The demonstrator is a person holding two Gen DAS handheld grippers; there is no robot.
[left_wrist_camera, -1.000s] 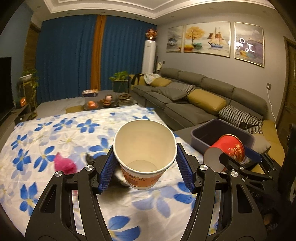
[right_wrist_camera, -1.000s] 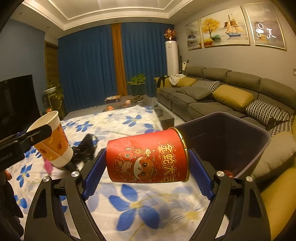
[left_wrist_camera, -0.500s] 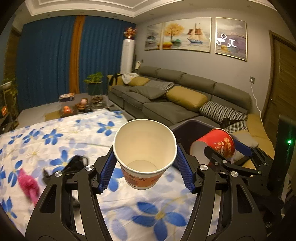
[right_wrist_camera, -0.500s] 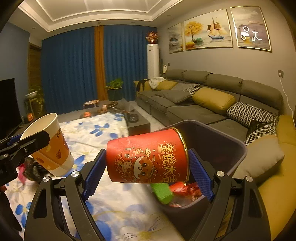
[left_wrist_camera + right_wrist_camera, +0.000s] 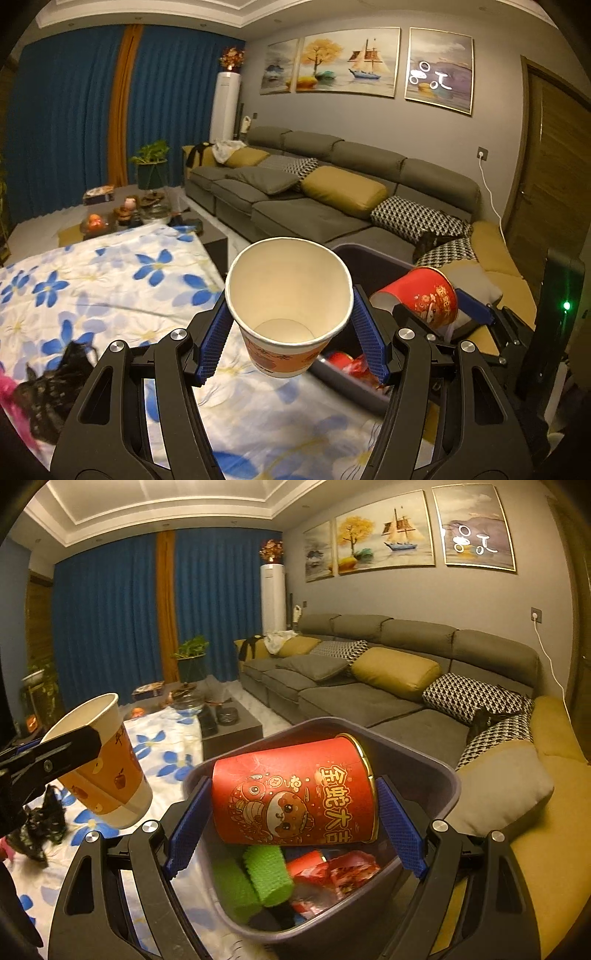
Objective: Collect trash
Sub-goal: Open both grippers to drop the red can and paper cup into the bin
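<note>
My left gripper (image 5: 290, 332) is shut on an upright orange and white paper cup (image 5: 288, 306), its empty mouth facing the camera. The cup hangs over the flowered cloth, just left of the dark bin (image 5: 354, 384). My right gripper (image 5: 295, 823) is shut on a red paper cup (image 5: 295, 794) lying sideways, held right above the open dark bin (image 5: 417, 771). Inside the bin lie green rolls (image 5: 266, 875) and red wrappers (image 5: 340, 871). The left wrist view shows the red cup (image 5: 424, 295) at the right, and the right wrist view shows the orange cup (image 5: 103, 768) at the left.
A blue-flowered white cloth (image 5: 110, 280) covers the table. A black crumpled thing (image 5: 55, 384) and a pink thing (image 5: 7, 391) lie on it at the left. A grey sofa (image 5: 369, 686) with cushions runs behind the bin. A low dark table (image 5: 229, 727) stands beyond.
Both grippers have swung to the right with their cups. The bin has come under the red cup, and its contents now show. The black and pink things have slid to the left edge.
</note>
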